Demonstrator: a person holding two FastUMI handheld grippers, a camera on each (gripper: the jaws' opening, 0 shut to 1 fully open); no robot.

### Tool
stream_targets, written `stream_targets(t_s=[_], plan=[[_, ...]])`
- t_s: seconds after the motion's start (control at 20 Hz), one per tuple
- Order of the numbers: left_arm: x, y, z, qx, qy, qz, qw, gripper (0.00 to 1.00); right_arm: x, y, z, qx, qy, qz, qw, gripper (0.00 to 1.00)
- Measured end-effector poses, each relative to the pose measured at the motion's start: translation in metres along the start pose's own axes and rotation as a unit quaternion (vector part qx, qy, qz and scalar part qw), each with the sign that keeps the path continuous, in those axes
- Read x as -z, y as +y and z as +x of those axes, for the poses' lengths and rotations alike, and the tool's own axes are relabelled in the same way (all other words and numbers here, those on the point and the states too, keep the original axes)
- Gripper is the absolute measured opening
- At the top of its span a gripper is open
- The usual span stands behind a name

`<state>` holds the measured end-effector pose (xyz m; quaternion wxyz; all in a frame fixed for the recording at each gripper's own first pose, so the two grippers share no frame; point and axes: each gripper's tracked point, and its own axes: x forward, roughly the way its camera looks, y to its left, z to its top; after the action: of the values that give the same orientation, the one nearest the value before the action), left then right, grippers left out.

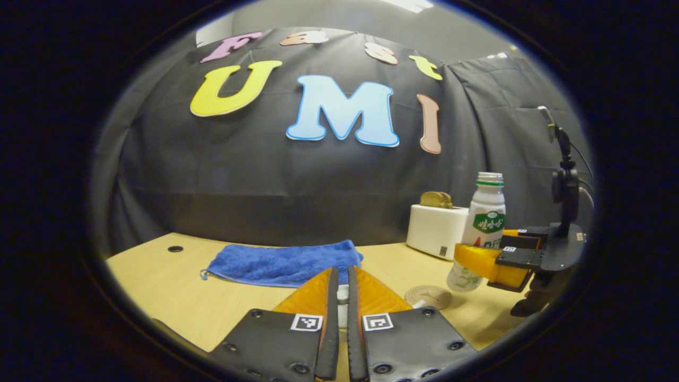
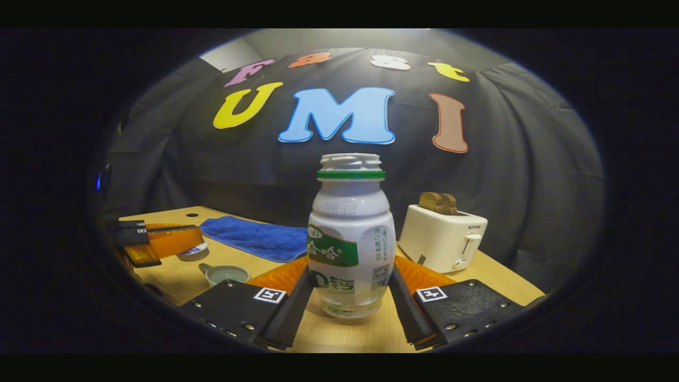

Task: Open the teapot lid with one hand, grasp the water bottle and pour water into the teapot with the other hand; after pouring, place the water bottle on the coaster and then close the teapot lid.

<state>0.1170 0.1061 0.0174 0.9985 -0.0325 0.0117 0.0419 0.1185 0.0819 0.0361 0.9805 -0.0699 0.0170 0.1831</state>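
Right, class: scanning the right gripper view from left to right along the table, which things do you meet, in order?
Left gripper → teapot → towel → bottle → toaster.

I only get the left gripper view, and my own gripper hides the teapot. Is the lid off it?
Observer: Yes. In the right gripper view, the left gripper holds the lid clear of the teapot, whose mouth is open.
Operator: How is the bottle gripped?
Observer: The right gripper has one finger pressed on each side of the water bottle, low on its body.
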Motion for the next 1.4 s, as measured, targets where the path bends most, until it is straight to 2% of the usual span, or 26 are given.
stream_targets(t_s=[0.05, 0.25, 0.3, 0.35, 0.5, 0.65, 0.7, 0.9, 0.95, 1.0, 1.05, 1.1, 1.2, 1.3, 1.35, 1.4], plan=[[0.002, -0.007, 0.003, 0.004, 0.001, 0.003, 1.000, 0.13, -0.001, 0.001, -0.001, -0.003, 0.000, 0.002, 1.000, 0.75], [0.010, -0.026, 0.012, 0.011, 0.009, 0.014, 1.000, 0.14, -0.006, -0.003, -0.002, -0.002, -0.006, 0.001, 1.000, 0.75], [0.013, -0.031, 0.013, 0.013, 0.011, 0.014, 1.000, 0.17, -0.006, -0.005, -0.003, 0.000, -0.007, 0.001, 1.000, 0.75], [0.015, -0.035, 0.016, 0.014, 0.013, 0.016, 1.000, 0.10, -0.006, -0.005, -0.003, -0.001, -0.008, 0.003, 1.000, 0.75], [0.021, -0.041, 0.019, 0.011, 0.022, 0.032, 0.999, 0.17, -0.007, -0.005, -0.005, -0.005, -0.008, 0.010, 1.000, 0.75], [0.028, -0.041, 0.023, 0.006, 0.028, 0.038, 0.999, 0.17, -0.008, -0.007, -0.004, -0.006, -0.009, 0.013, 1.000, 0.75], [0.029, -0.039, 0.024, 0.002, 0.030, 0.041, 0.999, 0.14, -0.007, -0.006, -0.004, -0.006, -0.008, 0.015, 1.000, 0.75], [0.033, -0.040, 0.026, -0.003, 0.035, 0.047, 0.998, 0.17, -0.005, -0.007, -0.002, -0.008, -0.005, 0.019, 1.000, 0.75], [0.033, -0.040, 0.025, -0.003, 0.038, 0.051, 0.998, 0.14, -0.005, -0.007, -0.003, -0.008, -0.005, 0.019, 1.000, 0.75], [0.035, -0.040, 0.024, -0.004, 0.043, 0.055, 0.998, 0.17, -0.004, -0.007, -0.004, -0.008, -0.004, 0.019, 1.000, 0.75], [0.037, -0.040, 0.022, -0.006, 0.046, 0.059, 0.997, 0.14, -0.004, -0.008, -0.004, -0.007, -0.003, 0.018, 1.000, 0.75], [0.037, -0.039, 0.020, -0.009, 0.047, 0.063, 0.997, 0.17, -0.003, -0.009, -0.003, -0.006, -0.003, 0.017, 1.000, 0.75], [0.035, -0.036, 0.020, -0.015, 0.046, 0.059, 0.997, 0.17, -0.002, -0.008, -0.002, -0.008, -0.002, 0.019, 1.000, 0.75], [0.034, -0.033, 0.015, -0.019, 0.046, 0.053, 0.997, 0.34, 0.001, -0.006, -0.001, -0.011, 0.003, 0.020, 1.000, 0.75], [0.033, -0.033, 0.013, -0.019, 0.049, 0.050, 0.997, 0.46, 0.002, -0.004, -0.001, -0.014, 0.005, 0.021, 1.000, 0.75], [0.034, -0.034, 0.011, -0.018, 0.050, 0.052, 0.997, 0.48, 0.003, -0.003, 0.000, -0.015, 0.005, 0.022, 1.000, 0.75]])
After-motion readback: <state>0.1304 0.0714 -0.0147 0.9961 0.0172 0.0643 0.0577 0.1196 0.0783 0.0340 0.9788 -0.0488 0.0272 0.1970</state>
